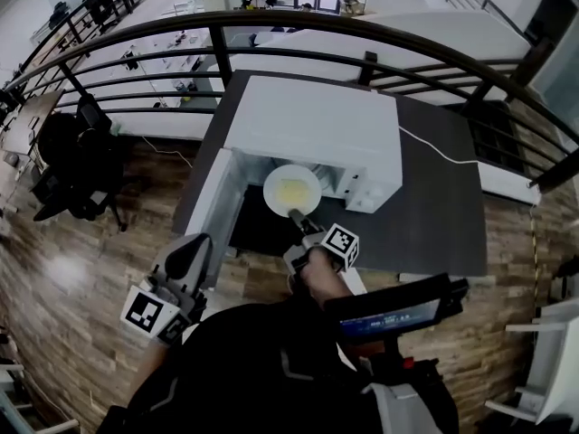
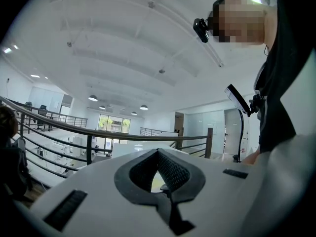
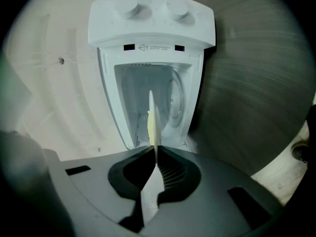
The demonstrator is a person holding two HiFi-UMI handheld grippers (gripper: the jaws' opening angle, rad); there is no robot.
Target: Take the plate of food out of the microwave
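The white microwave [image 1: 312,129] stands on a dark table [image 1: 434,206] with its door [image 1: 211,208] swung open to the left. A white plate [image 1: 291,190] with pale yellow food hangs just in front of the open cavity. My right gripper [image 1: 298,215] is shut on the plate's near rim. In the right gripper view the plate [image 3: 153,120] shows edge-on, clamped between the jaws of the right gripper [image 3: 156,149], with the empty cavity [image 3: 170,95] behind it. My left gripper [image 1: 193,250] hovers low by the open door's outer edge. In the left gripper view the left gripper [image 2: 158,153] is shut on nothing.
A black metal railing [image 1: 271,25] curves behind the table, with an office floor far below. A white cable [image 1: 439,150] runs across the tabletop to the right. Dark chairs [image 1: 77,165] stand on the wooden floor at left. A phone on a mount [image 1: 393,313] sits at the person's chest.
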